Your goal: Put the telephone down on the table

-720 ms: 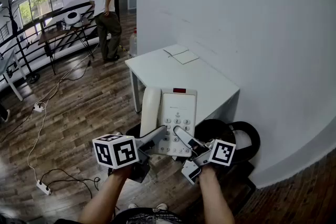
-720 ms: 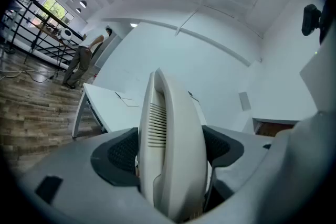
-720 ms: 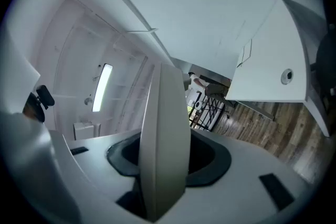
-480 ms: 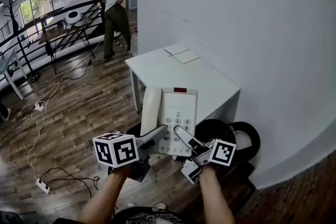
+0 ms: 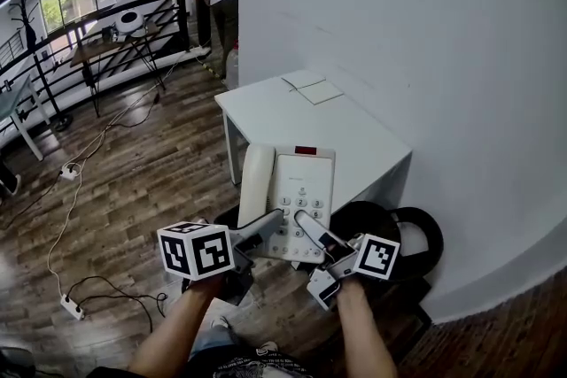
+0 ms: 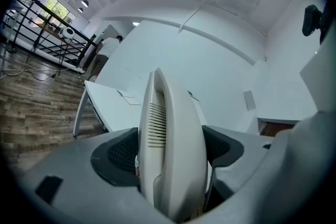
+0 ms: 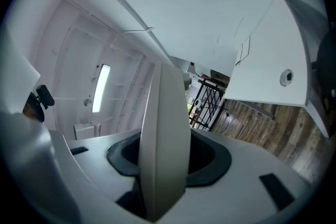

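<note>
The phone point(image 5: 297, 199) is in the air just short of the table point(image 5: 292, 115), keypad up. Its far end is at or over the table's front edge, and nothing I can see bears it. The left tongs point(image 5: 263, 232) pinch its near left corner, where the handset point(image 5: 255, 181) lies in the cradle; the left gripper view shows the pads pressed on both sides of the handset's end. The right tongs point(image 5: 312, 232) pinch the thin near right edge of the base, one pad on each face.

The step in hand looks like the carry onto the table. Both tongs should go forward together at one height, so the phone stays level and the handset does not slide out of its cradle. The base should clear the front edge before it comes down, and land flat on the bare middle, short of the papers point(image 5: 310, 90) at the far end. The right hold is on a narrow rim, so any twist between the two hands could lever it loose. Neither pinch should be let go until the base sits fully on the table.

The left forearm point(image 5: 173, 327) and right forearm point(image 5: 361, 336) reach forward from the bottom of the head view, near each other. The tongs angle inward to the phone's near end.
</note>
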